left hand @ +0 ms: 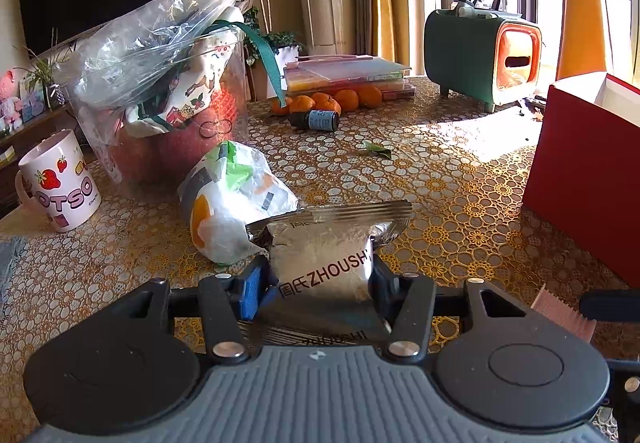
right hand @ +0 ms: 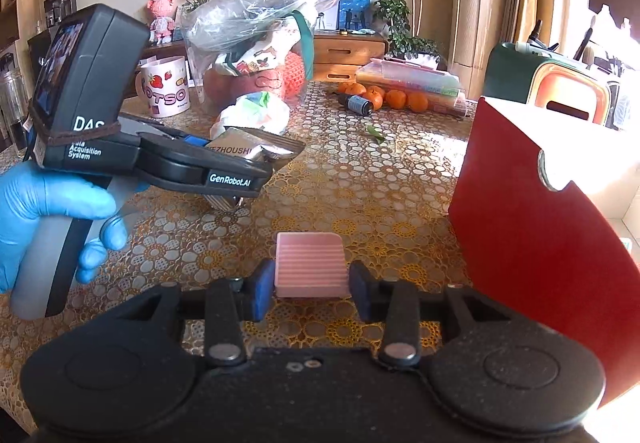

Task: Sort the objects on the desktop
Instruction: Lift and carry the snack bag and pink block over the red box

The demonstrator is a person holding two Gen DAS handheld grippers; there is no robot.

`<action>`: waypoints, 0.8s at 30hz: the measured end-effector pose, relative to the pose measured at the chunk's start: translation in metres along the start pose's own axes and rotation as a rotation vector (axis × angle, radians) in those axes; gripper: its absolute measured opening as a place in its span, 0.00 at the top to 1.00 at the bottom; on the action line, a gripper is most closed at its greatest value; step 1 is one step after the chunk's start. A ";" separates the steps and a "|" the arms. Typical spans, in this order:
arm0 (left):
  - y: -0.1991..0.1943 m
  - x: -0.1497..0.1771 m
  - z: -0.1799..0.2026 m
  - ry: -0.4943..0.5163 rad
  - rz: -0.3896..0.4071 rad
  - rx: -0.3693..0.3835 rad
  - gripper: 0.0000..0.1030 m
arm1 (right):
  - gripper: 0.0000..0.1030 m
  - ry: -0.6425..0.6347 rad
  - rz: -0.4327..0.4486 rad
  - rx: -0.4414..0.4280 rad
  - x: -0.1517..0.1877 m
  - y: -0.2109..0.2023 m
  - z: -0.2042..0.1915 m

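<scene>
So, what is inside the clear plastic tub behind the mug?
The clear tub holds a crumpled clear plastic bag, a printed cloth bag with a green strap, and something red below. Its bottom contents are covered.

Quick count around the red box (right hand: 536,243): one silver snack packet (left hand: 324,259), one pink ribbed block (right hand: 310,263), one strawberry mug (left hand: 60,187) far left of it, one dark bottle (left hand: 316,119) behind, about five oranges (left hand: 346,99) beside that bottle, one green leaf (left hand: 376,151).

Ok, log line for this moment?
left tool: shut on silver packet | right tool: shut on pink block | red box: nearby
</scene>
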State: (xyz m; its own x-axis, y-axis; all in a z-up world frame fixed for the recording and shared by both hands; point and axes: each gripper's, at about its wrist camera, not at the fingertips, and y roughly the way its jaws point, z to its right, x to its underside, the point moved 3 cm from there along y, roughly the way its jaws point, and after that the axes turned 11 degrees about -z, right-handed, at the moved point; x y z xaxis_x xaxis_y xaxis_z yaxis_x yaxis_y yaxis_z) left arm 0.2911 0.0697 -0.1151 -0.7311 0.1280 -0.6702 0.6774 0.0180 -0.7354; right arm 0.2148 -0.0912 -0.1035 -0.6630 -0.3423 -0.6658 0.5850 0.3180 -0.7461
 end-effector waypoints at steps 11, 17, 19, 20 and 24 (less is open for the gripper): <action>-0.053 0.010 0.018 0.004 0.012 0.029 0.50 | 0.62 0.028 0.048 -0.013 -0.001 -0.043 0.007; -0.090 0.011 0.035 0.010 0.035 0.047 0.50 | 0.62 0.059 0.079 -0.036 -0.001 -0.072 0.010; -0.102 0.011 0.041 0.015 0.043 0.056 0.50 | 0.62 0.069 0.091 -0.041 0.000 -0.082 0.012; -0.109 0.011 0.045 0.018 0.049 0.061 0.50 | 0.62 0.070 0.100 -0.041 0.000 -0.088 0.012; -0.132 0.011 0.059 0.030 0.068 0.079 0.50 | 0.62 0.070 0.134 -0.036 0.002 -0.110 0.016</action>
State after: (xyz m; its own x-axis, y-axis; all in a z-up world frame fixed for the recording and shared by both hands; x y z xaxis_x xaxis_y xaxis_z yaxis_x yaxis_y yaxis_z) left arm 0.1888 0.0103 -0.0309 -0.6798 0.1561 -0.7166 0.7162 -0.0694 -0.6944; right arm 0.1566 -0.1415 -0.0229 -0.6119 -0.2331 -0.7558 0.6539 0.3885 -0.6492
